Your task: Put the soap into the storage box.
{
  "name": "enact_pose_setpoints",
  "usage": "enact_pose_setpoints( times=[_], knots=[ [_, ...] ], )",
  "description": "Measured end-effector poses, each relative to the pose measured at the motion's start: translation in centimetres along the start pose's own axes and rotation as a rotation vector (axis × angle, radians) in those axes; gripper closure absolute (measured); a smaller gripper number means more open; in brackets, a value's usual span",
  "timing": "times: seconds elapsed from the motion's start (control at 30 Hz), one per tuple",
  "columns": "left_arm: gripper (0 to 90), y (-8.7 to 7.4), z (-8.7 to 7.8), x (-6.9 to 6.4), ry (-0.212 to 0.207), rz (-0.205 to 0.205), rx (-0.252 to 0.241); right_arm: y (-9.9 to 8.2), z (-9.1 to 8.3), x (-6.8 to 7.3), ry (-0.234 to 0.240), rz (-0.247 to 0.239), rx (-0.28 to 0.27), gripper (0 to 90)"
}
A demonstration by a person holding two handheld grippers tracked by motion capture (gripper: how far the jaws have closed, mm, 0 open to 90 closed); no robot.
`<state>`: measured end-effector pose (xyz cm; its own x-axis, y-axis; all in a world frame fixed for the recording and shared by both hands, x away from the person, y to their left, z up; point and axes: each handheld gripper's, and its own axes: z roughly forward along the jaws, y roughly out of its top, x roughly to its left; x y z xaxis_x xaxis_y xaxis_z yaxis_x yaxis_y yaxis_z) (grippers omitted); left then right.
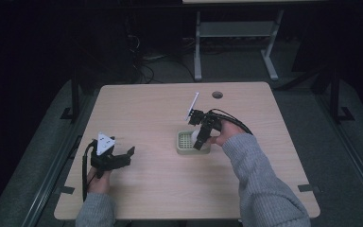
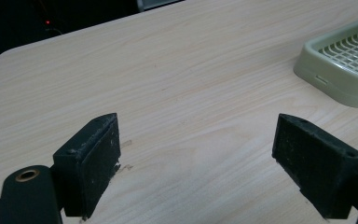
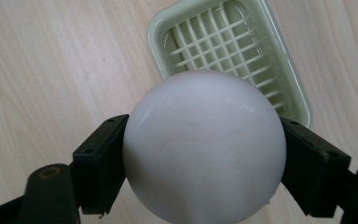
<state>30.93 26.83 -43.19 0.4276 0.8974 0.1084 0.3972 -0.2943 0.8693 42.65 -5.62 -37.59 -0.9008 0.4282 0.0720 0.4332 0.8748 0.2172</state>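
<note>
A pale green soap dish with a grid bottom [image 1: 186,143] [image 2: 342,60] [image 3: 223,51] sits near the middle of the wooden table. My right gripper [image 1: 199,140] [image 3: 204,163] hangs just above it, shut on a white rounded soap bar [image 1: 195,135] [image 3: 204,149] that both jaws press from the sides. The soap covers the near part of the dish in the right gripper view. My left gripper [image 1: 118,158] [image 2: 196,163] rests low over the table at the left, open, with bare wood between its jaws; the dish lies off to its right.
The light wooden table [image 1: 151,113] has a round cable hole [image 1: 217,94] at the back right. A white marker plate [image 1: 192,106] stands up from the right gripper. Beyond the table a grey desk frame [image 1: 236,33] stands on a dark floor.
</note>
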Motion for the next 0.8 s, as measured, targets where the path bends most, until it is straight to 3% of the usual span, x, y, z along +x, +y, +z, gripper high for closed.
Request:
enact_pose_setpoints(
  times=[0.4,0.8],
  knots=[
    [14.8,0.1,0.0,-0.3,-0.014,0.004,0.002,2.0,0.9,-0.2,-0.020,-0.017,0.020,21.8],
    [14.8,0.1,0.0,-0.3,-0.006,0.023,0.010,2.6,2.4,-0.9,-0.029,0.013,0.034,21.8]
  ],
)
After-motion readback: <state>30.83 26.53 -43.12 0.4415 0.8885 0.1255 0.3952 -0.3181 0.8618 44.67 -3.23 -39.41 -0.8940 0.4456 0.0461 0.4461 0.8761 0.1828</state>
